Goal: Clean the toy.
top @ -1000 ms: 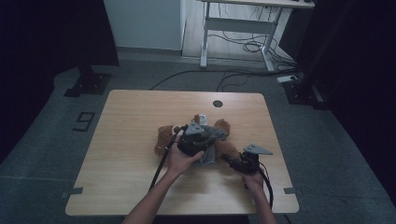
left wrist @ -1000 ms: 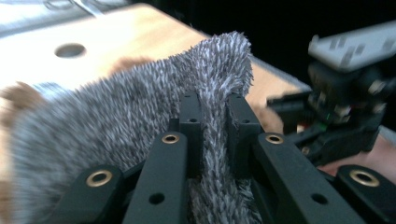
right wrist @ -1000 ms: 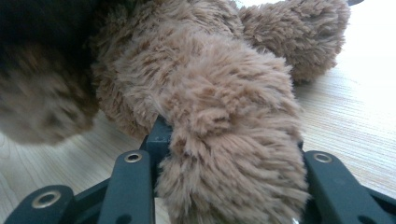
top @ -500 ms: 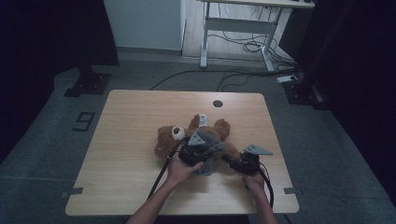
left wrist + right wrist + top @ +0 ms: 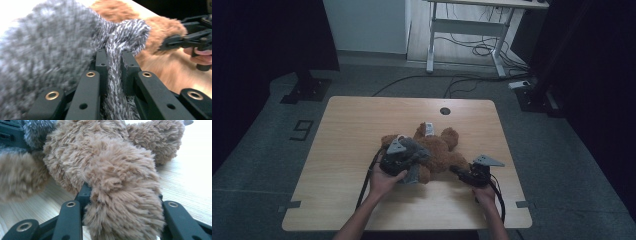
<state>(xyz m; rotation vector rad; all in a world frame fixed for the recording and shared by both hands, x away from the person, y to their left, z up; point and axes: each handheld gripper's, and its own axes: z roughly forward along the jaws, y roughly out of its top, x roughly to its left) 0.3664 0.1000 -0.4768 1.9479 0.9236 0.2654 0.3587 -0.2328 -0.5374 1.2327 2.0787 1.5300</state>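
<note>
A brown teddy bear (image 5: 442,147) lies on its back in the middle of the wooden table (image 5: 357,120), a white tag (image 5: 428,128) at its far side. A grey knitted garment (image 5: 416,159) covers its left part. My left gripper (image 5: 406,161) is shut on a bunched fold of that grey garment (image 5: 50,50), the knit pinched between the jaws (image 5: 114,56). My right gripper (image 5: 455,171) is shut on the bear's furry leg (image 5: 125,202), which bulges between the jaws (image 5: 122,192). The left gripper view shows the right gripper (image 5: 172,41) on the bear's limb (image 5: 165,27).
A round cable hole (image 5: 444,110) sits near the table's far edge. Beyond the table stand a white desk frame (image 5: 462,27) and floor cables (image 5: 472,50). Bare wood lies to the left of the bear and along the near edge. Dark curtains flank both sides.
My left gripper has moved left and slightly toward the near edge, drawing the grey garment along with it. The right gripper has stayed in place on the leg.
</note>
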